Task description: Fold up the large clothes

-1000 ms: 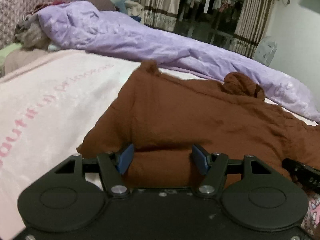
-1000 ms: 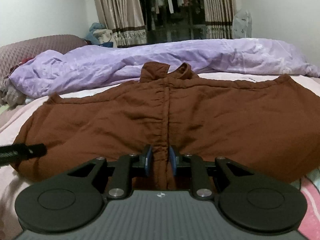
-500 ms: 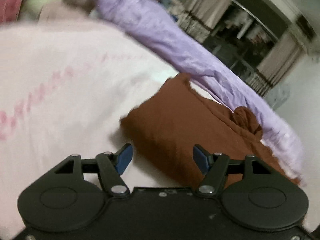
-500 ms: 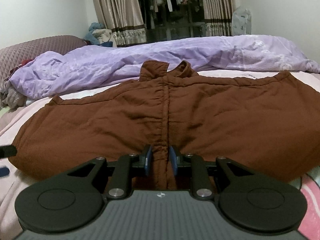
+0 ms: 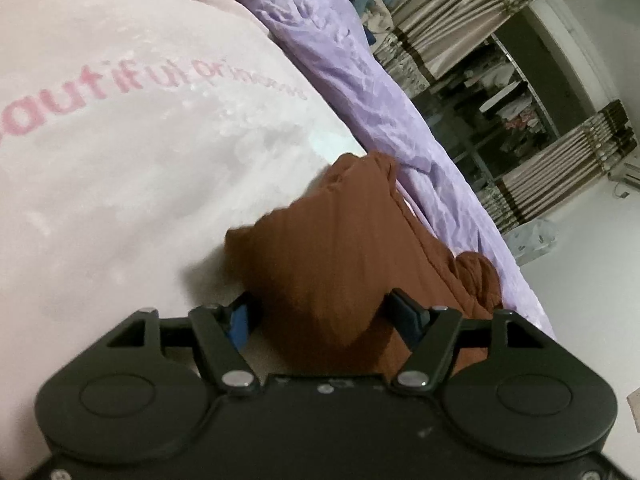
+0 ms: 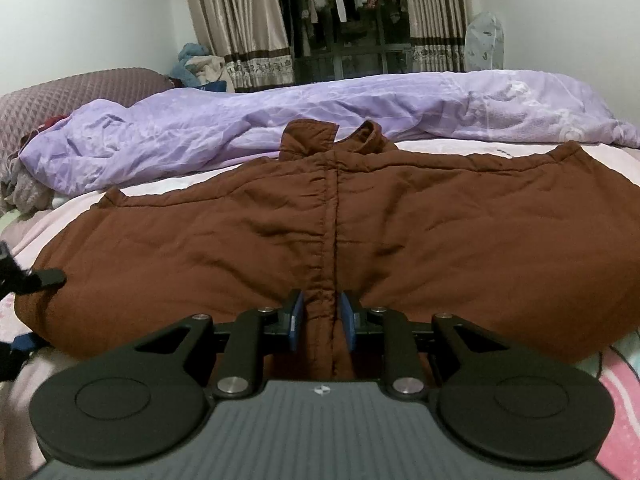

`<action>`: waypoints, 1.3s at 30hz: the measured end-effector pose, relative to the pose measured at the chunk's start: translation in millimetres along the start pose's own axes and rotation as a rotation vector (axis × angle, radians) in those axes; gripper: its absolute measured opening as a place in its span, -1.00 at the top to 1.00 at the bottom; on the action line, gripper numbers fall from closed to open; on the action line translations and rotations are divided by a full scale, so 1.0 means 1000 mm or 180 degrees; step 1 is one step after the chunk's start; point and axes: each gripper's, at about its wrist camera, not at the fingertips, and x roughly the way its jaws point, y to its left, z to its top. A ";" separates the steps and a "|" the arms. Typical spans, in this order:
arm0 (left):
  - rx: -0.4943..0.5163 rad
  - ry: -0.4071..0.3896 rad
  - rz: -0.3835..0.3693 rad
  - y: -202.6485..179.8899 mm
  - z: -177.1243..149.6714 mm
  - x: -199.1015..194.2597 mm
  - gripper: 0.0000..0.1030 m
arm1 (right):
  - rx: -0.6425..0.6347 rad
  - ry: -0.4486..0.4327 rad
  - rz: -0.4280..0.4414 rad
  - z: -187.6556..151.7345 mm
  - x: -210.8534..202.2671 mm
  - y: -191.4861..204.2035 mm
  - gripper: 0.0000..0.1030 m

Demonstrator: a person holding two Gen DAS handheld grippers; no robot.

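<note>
A brown padded jacket [image 6: 440, 232] lies spread flat on the bed, collar [image 6: 308, 136] at the far side. My right gripper [image 6: 322, 316] is shut on the near hem at the front placket. My left gripper [image 5: 322, 312] is rolled to one side at the jacket's [image 5: 340, 240] left sleeve end. Its jaws are wide and opening, with the brown cloth lying between the blue pads [image 5: 240, 320], which do not press on it. In the right wrist view one black finger of the left gripper [image 6: 40, 280] pokes in at the left edge, over that sleeve end.
A rumpled purple duvet [image 6: 320, 120] lies along the far side of the bed. A pink blanket with lettering [image 5: 120, 140] covers the bed left of the jacket. A quilted pillow [image 6: 60, 96] sits at the far left. Curtains and hanging clothes [image 6: 340, 12] stand behind.
The left gripper has rolled and slid toward the jacket's left sleeve end, so its view now tilts. Its jaws stand a little wider. The right gripper keeps its hold and has not moved.
</note>
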 end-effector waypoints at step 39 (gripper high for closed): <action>0.0497 0.0098 -0.0157 -0.030 0.039 0.025 0.26 | 0.0216 0.0041 -0.0504 -0.005 -0.008 -0.056 0.43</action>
